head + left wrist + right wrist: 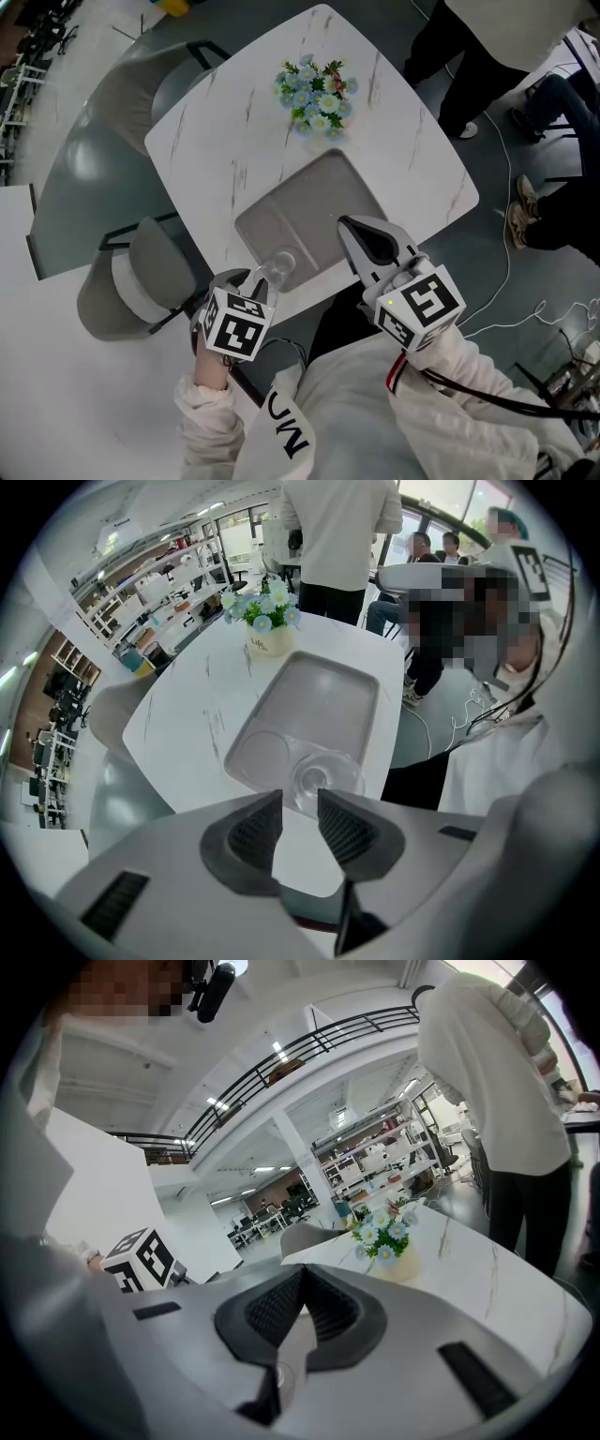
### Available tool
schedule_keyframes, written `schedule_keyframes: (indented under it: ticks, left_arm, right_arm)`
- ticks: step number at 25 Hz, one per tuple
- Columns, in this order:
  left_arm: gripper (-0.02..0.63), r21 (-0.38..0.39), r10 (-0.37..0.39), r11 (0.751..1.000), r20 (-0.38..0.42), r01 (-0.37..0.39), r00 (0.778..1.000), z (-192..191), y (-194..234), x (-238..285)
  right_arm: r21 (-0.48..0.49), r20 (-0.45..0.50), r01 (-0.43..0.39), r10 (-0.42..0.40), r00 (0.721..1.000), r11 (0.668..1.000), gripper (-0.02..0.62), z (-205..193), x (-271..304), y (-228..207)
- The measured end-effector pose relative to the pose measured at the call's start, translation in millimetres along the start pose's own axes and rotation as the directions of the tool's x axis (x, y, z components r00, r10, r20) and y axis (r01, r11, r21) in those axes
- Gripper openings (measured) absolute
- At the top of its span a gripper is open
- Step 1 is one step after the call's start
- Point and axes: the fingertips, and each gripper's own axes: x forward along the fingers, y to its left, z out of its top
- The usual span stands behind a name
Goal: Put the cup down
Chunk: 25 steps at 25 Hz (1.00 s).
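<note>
A clear plastic cup [278,267] sits at the near left corner of the grey tray [314,202], beside a round recess. In the left gripper view the cup [323,778] lies just past the fingertips, its near edge reaching into the gap between them. My left gripper [262,279] is right behind the cup; its jaws stand a little apart and show white table between them, so it is open. My right gripper [349,228] hovers over the tray's near right part, shut and empty.
A small pot of blue and white flowers [319,94] stands on the white marble table [225,112] beyond the tray. Grey chairs [122,286] stand to the left of the table. A person [487,56] stands at the far right. Cables [525,319] lie on the floor.
</note>
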Motion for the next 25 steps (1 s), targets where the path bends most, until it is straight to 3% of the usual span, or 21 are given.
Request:
schedule_keyframes:
  ticks: [25]
  left_arm:
    - [0.103, -0.022, -0.008, 1.000, 0.027, 0.009, 1.000, 2, 2, -13]
  right_arm:
    - [-0.002, -0.006, -0.005, 0.005, 1.000, 1.000, 0.003, -1, 4, 1]
